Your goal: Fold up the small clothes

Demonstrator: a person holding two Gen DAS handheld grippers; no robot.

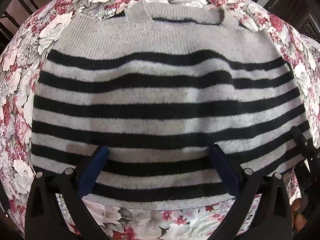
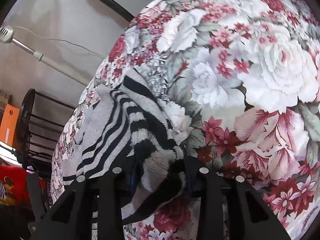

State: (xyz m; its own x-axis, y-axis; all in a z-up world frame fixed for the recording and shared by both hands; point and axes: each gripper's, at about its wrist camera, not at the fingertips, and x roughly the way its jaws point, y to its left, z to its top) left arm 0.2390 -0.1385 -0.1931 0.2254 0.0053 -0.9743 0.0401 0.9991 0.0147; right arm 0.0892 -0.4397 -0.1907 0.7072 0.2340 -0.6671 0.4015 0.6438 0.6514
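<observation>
Sweater [image 1: 166, 92]: small grey knit, black horizontal stripes across the body, plain grey yoke, ribbed collar. Lies flat and spread out on floral cloth [image 1: 22, 92]; collar toward 12 o'clock in the left wrist view, hem toward 6. Sleeves not showing there, side edges straight. Slight ripple in the upper stripes toward 2 o'clock. In the right wrist view, one edge of the sweater [image 2: 128, 132] is bunched and lifted off the cloth at 7 o'clock, its knit gathered into thick folds, stripes running diagonally.
</observation>
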